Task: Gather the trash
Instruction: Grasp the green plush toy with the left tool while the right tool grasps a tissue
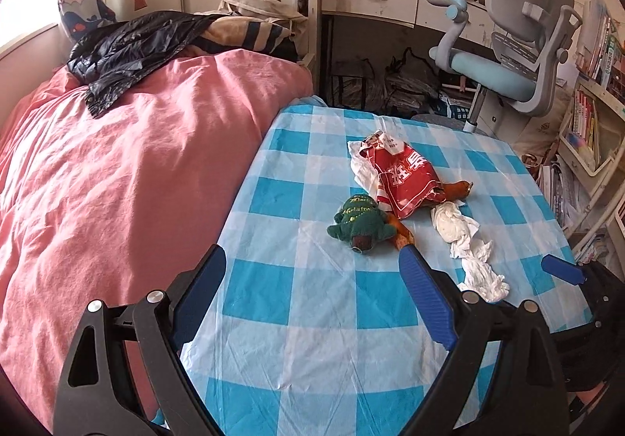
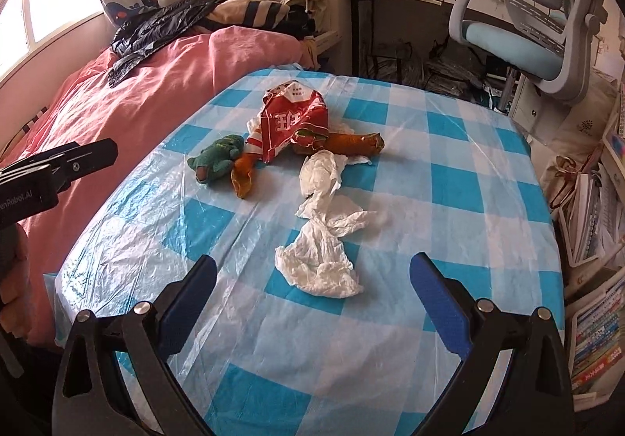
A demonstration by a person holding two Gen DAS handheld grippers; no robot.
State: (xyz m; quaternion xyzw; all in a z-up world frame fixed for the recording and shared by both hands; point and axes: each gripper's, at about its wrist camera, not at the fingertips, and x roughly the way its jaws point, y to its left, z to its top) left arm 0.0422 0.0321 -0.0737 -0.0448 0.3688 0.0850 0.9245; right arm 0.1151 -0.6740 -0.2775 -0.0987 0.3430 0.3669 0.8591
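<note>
While both tongs gape empty, right gripper sits nearest the crumpled white tissue strip. Strip's long axis runs from lower centre of frame toward the torn red snack wrapper; left gripper further off.

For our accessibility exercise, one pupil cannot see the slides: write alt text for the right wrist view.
Open blue-padded tongs hang over a blue-and-white checked tablecloth, just short of crumpled white tissue. Further back lie a torn red snack wrapper, a green plush toy and orange peels. A pink bed stands left, a blue desk chair right.
</note>
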